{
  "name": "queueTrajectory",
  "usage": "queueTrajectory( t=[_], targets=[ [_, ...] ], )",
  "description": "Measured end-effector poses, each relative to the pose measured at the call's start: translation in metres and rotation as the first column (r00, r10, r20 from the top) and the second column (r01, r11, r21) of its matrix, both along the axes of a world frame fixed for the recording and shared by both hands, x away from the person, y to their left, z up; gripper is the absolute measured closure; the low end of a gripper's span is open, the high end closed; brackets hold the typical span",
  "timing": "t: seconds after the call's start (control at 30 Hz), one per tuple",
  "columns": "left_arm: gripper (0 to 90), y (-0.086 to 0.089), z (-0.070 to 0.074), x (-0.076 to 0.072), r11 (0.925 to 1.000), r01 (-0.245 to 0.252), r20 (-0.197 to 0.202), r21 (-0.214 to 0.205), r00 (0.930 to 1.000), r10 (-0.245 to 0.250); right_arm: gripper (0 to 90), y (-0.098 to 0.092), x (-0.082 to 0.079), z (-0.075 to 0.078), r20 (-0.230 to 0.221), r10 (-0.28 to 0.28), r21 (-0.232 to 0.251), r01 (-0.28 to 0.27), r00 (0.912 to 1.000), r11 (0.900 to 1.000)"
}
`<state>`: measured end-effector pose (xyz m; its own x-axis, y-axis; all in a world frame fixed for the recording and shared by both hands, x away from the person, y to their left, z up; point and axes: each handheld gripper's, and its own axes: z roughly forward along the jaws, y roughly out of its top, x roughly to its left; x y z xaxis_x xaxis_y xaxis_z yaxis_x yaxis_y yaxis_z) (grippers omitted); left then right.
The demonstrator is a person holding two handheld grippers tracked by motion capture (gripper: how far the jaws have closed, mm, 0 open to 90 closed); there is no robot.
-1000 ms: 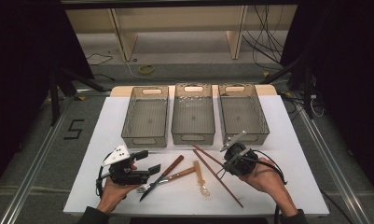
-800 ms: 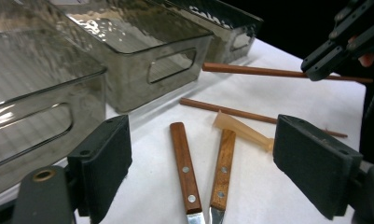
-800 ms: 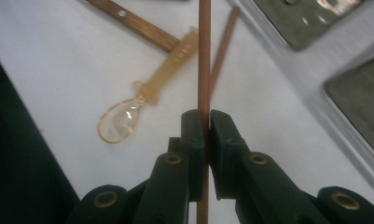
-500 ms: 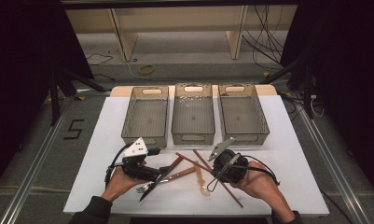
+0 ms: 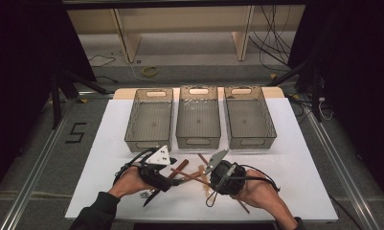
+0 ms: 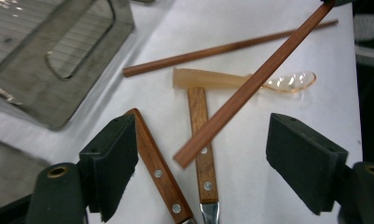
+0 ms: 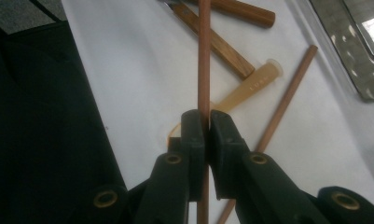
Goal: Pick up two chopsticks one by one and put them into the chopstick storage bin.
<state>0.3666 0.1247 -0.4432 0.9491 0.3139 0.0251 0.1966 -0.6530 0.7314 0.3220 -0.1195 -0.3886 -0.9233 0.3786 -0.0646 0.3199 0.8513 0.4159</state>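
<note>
Sorting of utensils into bins, early stage.

Bins: 3 clear bins stand in a row at the far side of the white surface; all 3 look empty.

Items unsorted, near edge of surface: 2 wooden-handled utensils, 1 translucent amber spoon, 1 round chopstick, all lying loose in a crossed heap.

Item in hand: 1 flat-sided chopstick, pinched by the right claw, its free end lifted above the heap.

Left claw: spread wide over the 2 wooden handles, jaws just closing a little, gripping nothing.

Done: 1 chopstick picked up. Left, by my reading: carry it to a bin, then sort the 4 remaining pieces.
</note>
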Motion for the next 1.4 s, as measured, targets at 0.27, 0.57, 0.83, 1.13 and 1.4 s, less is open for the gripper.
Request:
queueTrajectory(
  t=[0.27,0.57,0.83,1.13,1.4],
  targets=[
    [38.8,-0.011,0.004,-0.005,0.9925,0.089,0.022,0.084,0.9956,-0.091,85.5,0.006,-0.004,-0.002,-0.010,0.017,-0.006,-0.017,0.9998,0.9998],
    [53.4,-0.015,0.005,-0.012,0.9786,0.157,0.016,0.134,0.9870,-0.160,85.5,0.008,-0.007,-0.002,0.002,0.069,-0.010,-0.069,0.9976,0.9976],
    [67.2,-0.016,0.005,-0.013,0.9671,0.192,0.010,0.166,0.9804,-0.197,85.4,0.009,-0.009,-0.003,0.005,0.105,-0.020,-0.105,0.9944,0.9942],
    [76.3,-0.017,0.003,-0.016,0.9509,0.248,-0.012,0.185,0.9681,-0.250,85.2,0.007,-0.008,-0.004,0.015,0.150,-0.026,-0.149,0.9886,0.9885],
    [82.5,-0.019,0.001,-0.020,0.9343,0.318,-0.022,0.161,0.9475,-0.319,82.4,-0.001,-0.002,0.002,0.033,0.164,-0.019,-0.163,0.9860,0.9865]
  ],
)
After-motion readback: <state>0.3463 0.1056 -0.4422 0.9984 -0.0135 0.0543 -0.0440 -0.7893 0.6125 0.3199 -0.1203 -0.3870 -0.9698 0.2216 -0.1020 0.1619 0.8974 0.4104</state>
